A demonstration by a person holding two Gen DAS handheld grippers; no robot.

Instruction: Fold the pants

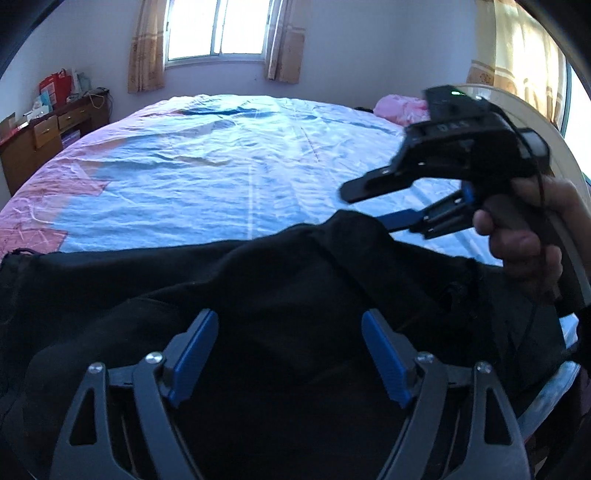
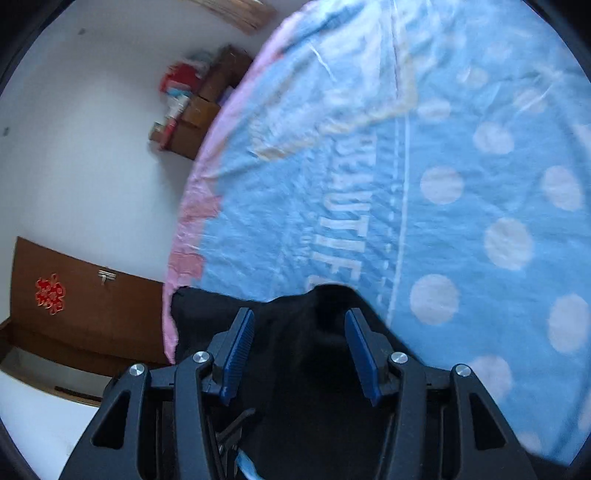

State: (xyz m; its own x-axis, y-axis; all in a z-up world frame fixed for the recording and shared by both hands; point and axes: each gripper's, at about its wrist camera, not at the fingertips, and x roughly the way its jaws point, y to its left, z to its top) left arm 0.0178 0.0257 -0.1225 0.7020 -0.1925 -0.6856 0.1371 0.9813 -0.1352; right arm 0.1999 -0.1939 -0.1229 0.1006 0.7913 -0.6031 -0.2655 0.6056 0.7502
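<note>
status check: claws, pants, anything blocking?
Left claw open over the black fabric pants, nothing gripped. Right claw open, pants beneath. Pants bunched on the blue polka-dot bedsheet. Nothing in the way.

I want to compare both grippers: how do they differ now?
The left gripper has its fingers spread wide over the black pants; the right gripper stands narrower. In the left wrist view the right gripper hangs above the bed sheet. Both have blue pads.

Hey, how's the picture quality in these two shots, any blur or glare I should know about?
Left wrist view: sharp on the bed sheet, but the window is blown out white and the black pants lose detail. Right wrist view: smeared with motion blur, sheet lettering and far shelf soft; both bend strongly at the edges.
</note>
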